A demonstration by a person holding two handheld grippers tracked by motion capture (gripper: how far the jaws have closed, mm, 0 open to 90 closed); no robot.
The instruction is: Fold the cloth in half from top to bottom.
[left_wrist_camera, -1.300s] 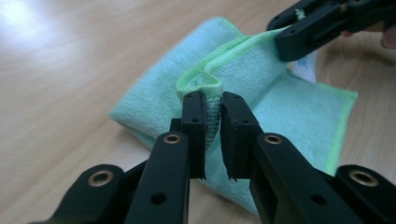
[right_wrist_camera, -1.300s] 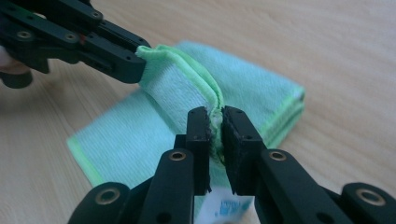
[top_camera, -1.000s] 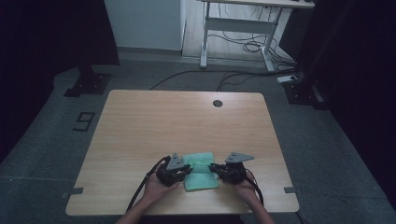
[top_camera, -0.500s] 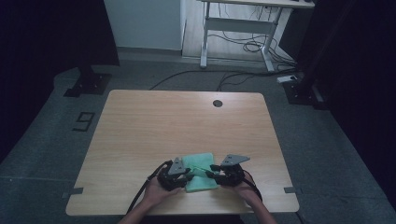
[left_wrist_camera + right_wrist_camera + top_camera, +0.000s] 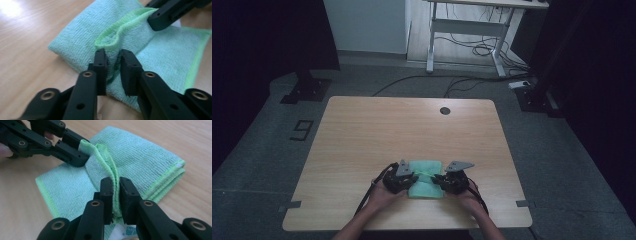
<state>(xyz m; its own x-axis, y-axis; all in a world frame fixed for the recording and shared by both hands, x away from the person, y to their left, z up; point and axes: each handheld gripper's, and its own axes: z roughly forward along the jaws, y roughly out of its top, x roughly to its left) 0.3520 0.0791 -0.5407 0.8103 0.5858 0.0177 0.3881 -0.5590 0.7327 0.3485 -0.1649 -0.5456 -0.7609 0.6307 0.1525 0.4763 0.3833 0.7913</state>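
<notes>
A folded light-green microfibre cloth (image 5: 427, 186) lies on the wooden table (image 5: 412, 125) near its front edge, between my two hands. One raised, rolled-up fold of the cloth (image 5: 160, 50) runs from one gripper to the other. My left gripper (image 5: 113, 53) pinches the left end of that fold, and its jaws have just been closing on it. My right gripper (image 5: 115, 181) pinches the other end of the cloth (image 5: 140, 155), its jaws likewise just closed further. Each gripper also appears in the other's view: the right gripper (image 5: 160, 23) and the left gripper (image 5: 82, 157).
A dark round grommet (image 5: 445, 110) sits at the table's far edge. The table's front edge runs just below my hands. Behind the table stand a white desk frame (image 5: 467, 30) and floor cables (image 5: 472, 50). A "9" marking (image 5: 302, 130) is on the floor at left.
The left hand has shifted slightly beside the cloth's left end. The right hand and the cloth stay where they were.
</notes>
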